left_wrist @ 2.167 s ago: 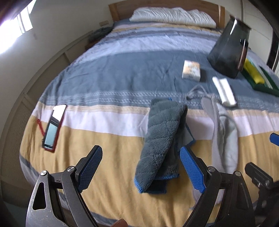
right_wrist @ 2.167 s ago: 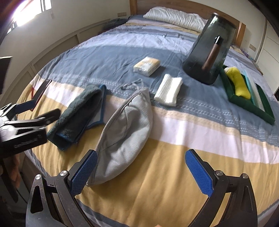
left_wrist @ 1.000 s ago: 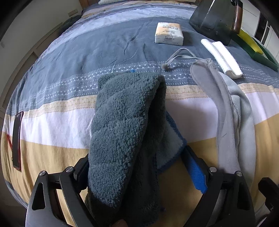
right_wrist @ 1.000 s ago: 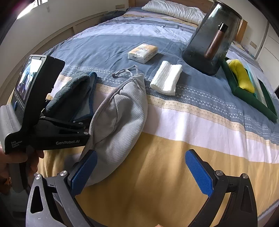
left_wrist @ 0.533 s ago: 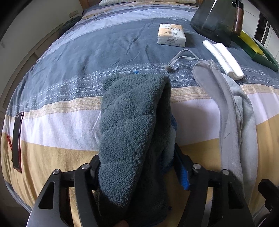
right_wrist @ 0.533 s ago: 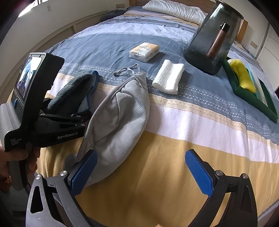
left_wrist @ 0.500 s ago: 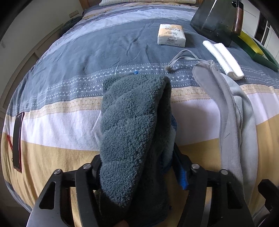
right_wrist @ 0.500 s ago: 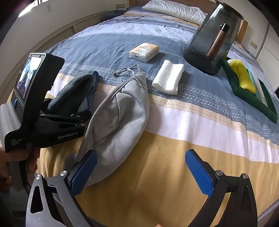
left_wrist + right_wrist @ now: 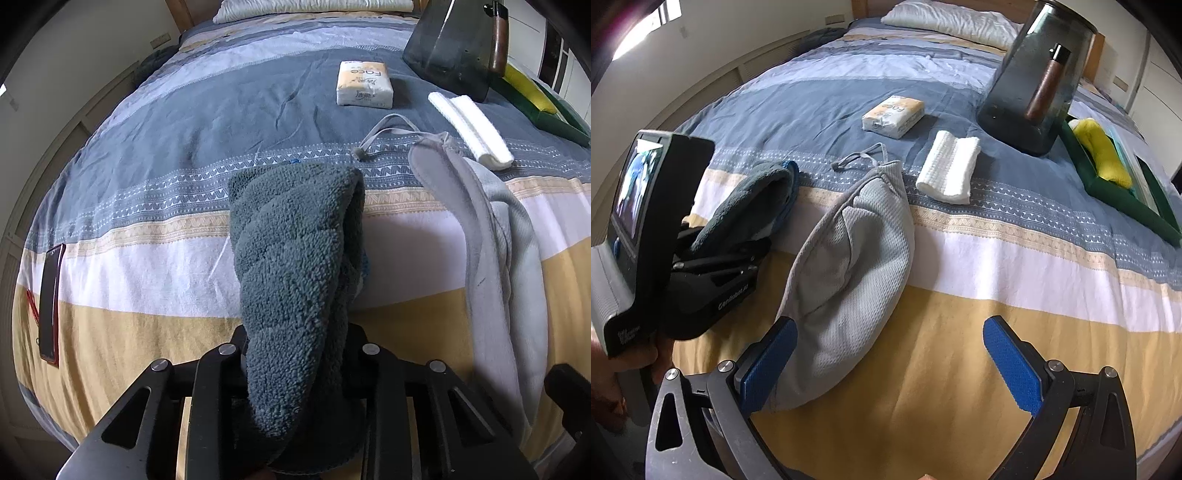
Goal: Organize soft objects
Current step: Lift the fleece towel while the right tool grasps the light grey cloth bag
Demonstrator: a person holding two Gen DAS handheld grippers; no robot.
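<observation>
A fluffy dark teal towel (image 9: pixel 295 251) lies folded lengthwise on the striped bedspread (image 9: pixel 155 155). My left gripper (image 9: pixel 295 332) has its jaws closing on the towel's near end, and the pile bulges over and hides the pads. From the right wrist view, the towel (image 9: pixel 750 206) runs out of the left gripper (image 9: pixel 713 266). A grey mesh drawstring pouch (image 9: pixel 849 266) lies just right of it. My right gripper (image 9: pixel 890 360) hangs open over the yellow stripe, its left finger beside the pouch's near end, nothing between the pads.
A folded white cloth (image 9: pixel 949 166), a tissue pack (image 9: pixel 894 114) and a dark glass vase (image 9: pixel 1034 81) sit farther up the bed. A green tray (image 9: pixel 1130 206) holding a yellow cloth (image 9: pixel 1102 155) is at the right. A phone (image 9: pixel 50 302) lies at the left edge.
The left gripper's jaws have drawn together around the towel's near end, bunching it narrower. The right gripper has stayed in place and open.
</observation>
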